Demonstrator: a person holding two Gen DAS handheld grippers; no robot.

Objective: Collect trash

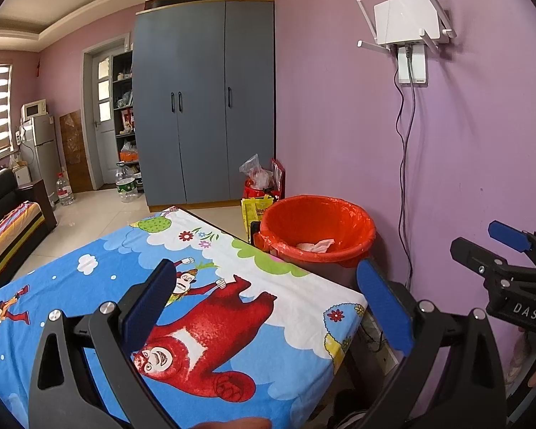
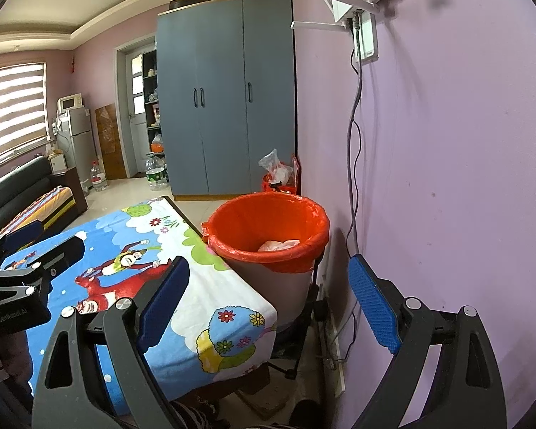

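Both tools are hovering over the near end of the tabletop (image 1: 303,307), which is wearing a cartoon-print cloth. Left hand-held gripper (image 1: 268,307) is gaping wide, holding nothing; right hand-held gripper (image 2: 268,304) likewise. No trash is showing on the cloth. Bin with orange liner (image 2: 268,228) is standing just beyond the table's far corner, beside the wall, mouth unobstructed; crumpled white tissue (image 2: 278,245) is lying inside. Task looks nearly complete.

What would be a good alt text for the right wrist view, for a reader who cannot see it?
The open right gripper holds nothing above a table covered by a cartoon cloth. Beside the table, by a purple wall, stands a bin with an orange liner containing white crumpled trash.
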